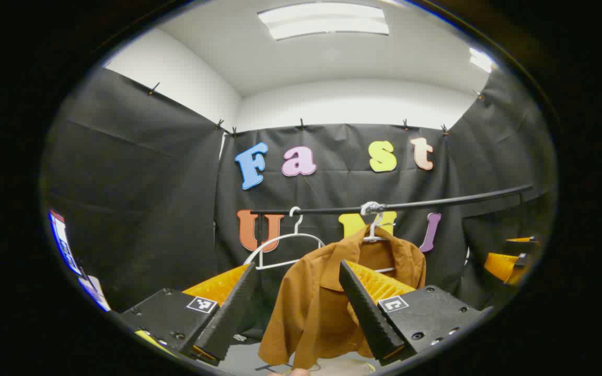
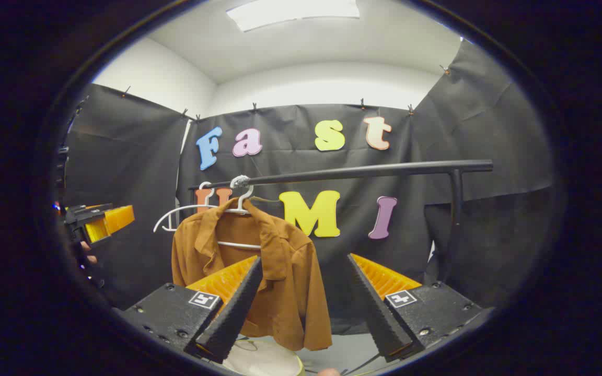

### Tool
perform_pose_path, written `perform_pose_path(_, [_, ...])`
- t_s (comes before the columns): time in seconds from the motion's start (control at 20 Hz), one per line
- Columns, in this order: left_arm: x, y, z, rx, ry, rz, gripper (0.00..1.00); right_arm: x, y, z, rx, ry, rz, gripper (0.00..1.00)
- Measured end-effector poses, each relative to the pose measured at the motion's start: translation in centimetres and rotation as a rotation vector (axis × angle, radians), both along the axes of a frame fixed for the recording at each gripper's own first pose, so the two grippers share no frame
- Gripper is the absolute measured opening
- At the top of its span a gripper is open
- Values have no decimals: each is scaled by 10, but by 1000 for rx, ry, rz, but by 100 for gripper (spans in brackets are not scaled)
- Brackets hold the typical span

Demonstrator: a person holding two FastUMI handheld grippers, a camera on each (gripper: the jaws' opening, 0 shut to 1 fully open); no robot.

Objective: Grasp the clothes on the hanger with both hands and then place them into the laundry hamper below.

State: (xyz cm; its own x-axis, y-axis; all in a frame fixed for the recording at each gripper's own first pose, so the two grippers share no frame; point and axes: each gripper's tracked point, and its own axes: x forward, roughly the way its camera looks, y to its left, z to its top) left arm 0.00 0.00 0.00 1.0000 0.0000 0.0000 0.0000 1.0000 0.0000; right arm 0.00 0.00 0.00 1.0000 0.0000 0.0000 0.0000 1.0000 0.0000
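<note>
A brown shirt (image 1: 306, 303) hangs on a white hanger (image 1: 373, 230) from a black rail (image 1: 437, 202). In the left gripper view my left gripper (image 1: 297, 267) is open, short of the shirt, and its fingers frame the shirt's left shoulder and sleeve. The right gripper view has the same shirt (image 2: 290, 271) on its hanger (image 2: 239, 201), left of centre. There my right gripper (image 2: 305, 260) is open, apart from the cloth, with the shirt's right sleeve between its fingers. A pale round rim, perhaps the hamper (image 2: 262, 360), lies below the shirt.
An empty white hanger (image 1: 280, 244) hangs on the rail left of the shirt. The rail's upright post (image 2: 455, 209) stands at the right. The other gripper (image 2: 103, 220) and a hand show at the far left of the right gripper view. Black cloth walls close in all round.
</note>
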Motion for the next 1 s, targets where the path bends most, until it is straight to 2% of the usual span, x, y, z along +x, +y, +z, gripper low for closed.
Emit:
perform_pose_path(0.25, [20,-18,24,-54,-69,-5,100,35,16,17,48,10,82,99])
perform_pose_path(0.4, [23,-12,32,-51,-108,28,100,43,15,16,14,0,92,100])
perform_pose_path(0.7, [36,-20,17,15,-64,25,100,60,-2,15,-35,-21,52,99])
perform_pose_path(1.0, [43,-40,-22,-20,43,-3,100,76,-24,-10,24,32,35,99])
